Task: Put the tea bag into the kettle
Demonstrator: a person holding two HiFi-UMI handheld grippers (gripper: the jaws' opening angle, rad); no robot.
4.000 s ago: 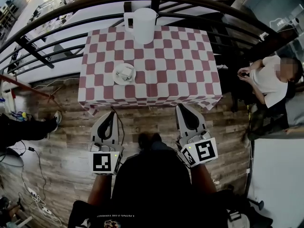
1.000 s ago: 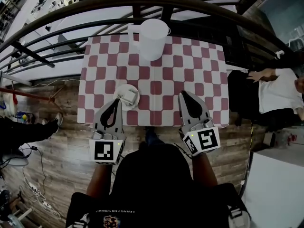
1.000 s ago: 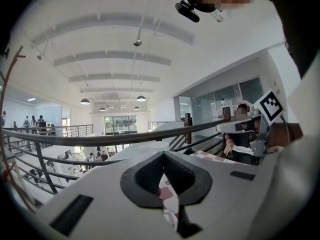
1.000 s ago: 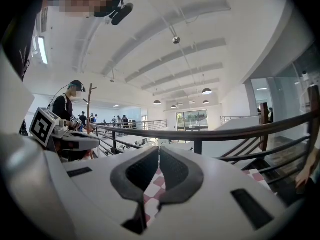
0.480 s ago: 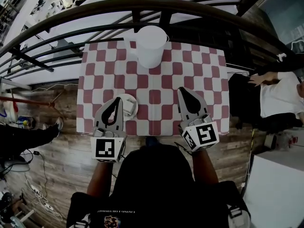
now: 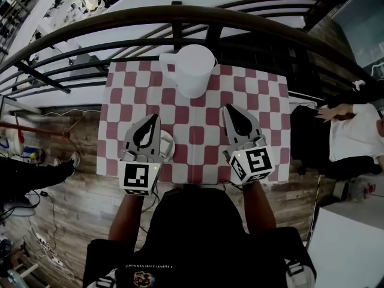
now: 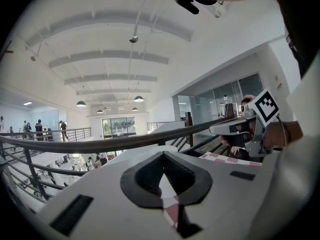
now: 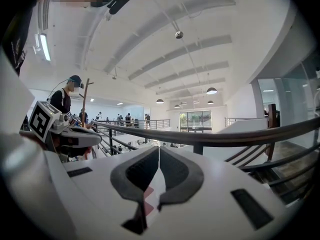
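The approach is the step in hand, and nothing is picked up yet. Nearest me, the left tool (image 6: pixel 154 119) has its jaws together with only checkered cloth showing through the hollow behind the tips. The right tool (image 6: pixel 230 108) is closed down the same way, and empty too. Both hang over the near part of the bench (image 6: pixel 198 134), pointing away from me.

A small white dish (image 6: pixel 168 144) lies just under the left tool, its rim peeking out at that tool's right side. The tea bag I judge to be on it (the tool body covers most of the dish, so I can't make the bag out).

Next I think the left tool has to spread its jaws, back up or tip down over the dish, and pinch the bag, which is thin and limp and calls for a low, careful bite.

Farther ahead of both tools, roughly between their lines, stands the white kettle (image 6: pixel 193 71) at the bench's far edge. Its top reads as a plain white disc, and I can't tell whether that is a lid or a bare inside.
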